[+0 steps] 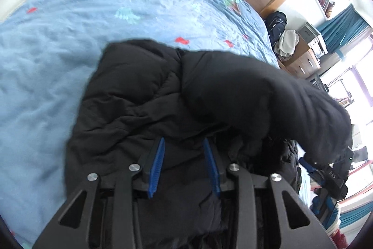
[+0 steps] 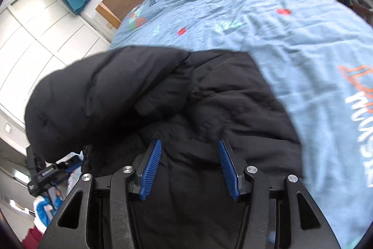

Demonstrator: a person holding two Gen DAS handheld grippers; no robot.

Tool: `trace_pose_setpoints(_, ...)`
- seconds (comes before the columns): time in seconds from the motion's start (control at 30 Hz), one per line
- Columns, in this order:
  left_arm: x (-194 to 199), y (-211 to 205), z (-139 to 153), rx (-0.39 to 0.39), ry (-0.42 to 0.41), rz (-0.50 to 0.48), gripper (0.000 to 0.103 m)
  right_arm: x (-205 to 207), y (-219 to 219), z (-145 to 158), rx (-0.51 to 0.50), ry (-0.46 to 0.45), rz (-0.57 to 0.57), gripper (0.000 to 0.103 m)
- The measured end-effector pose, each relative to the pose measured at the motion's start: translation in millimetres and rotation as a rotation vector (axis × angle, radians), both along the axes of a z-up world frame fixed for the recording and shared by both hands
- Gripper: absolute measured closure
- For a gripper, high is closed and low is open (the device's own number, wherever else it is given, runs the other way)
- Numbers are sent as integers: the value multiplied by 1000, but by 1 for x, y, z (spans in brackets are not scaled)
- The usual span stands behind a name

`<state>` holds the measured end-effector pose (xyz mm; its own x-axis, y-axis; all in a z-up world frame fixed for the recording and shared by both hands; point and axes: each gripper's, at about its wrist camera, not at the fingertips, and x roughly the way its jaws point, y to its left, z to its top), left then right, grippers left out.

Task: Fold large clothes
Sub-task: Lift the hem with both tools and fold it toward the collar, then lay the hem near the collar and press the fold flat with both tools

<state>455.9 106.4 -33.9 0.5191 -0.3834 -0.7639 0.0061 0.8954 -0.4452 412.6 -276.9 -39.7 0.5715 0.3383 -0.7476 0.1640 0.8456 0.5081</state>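
- On the near edge of the bed (image 1: pixel 70 22), in the left wrist view, we see the black puffer jacket (image 1: pixel 130 95) lying in a bulky heap on the blue printed cover, with one padded part (image 1: pixel 256 95) raised and draping over towards the right side of the bed.
- We see the left gripper (image 1: pixel 184 166) poised over the near hem of the jacket, its blue pads (image 1: pixel 157 165) parted only narrowly; fabric shows between them but they pinch nothing that we can make out.
- We judge the step to be a release between folds: to do it well, we should let the padding settle flat before taking a new hold, and pick a seam or edge, not a thick bulge.
- Over the same near edge, in the right wrist view, we see the jacket (image 2: pixel 233 97) spread towards the middle of the bed (image 2: pixel 291 22), the raised padded part (image 2: pixel 93 97) hanging out past the bed's left side.
- We see the right gripper (image 2: pixel 190 167) moderately open above the dark fabric, wider than the left one, pads (image 2: pixel 229 169) clear of the cloth and holding nothing.
- We should bring that overhanging part back onto the bed before the next fold, or its weight may drag the heap off the edge.
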Motion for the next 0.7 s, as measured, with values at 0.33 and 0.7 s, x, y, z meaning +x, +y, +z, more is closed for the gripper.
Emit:
trace_pose_setpoints(0.33,11,-57,107,40,-173,-86,41,55,-7,94,-57,-148,49,45)
trace_pose_setpoints(0.7,22,-134,53,181,-78,-183,39,67,83,44,-108,-52,313,44)
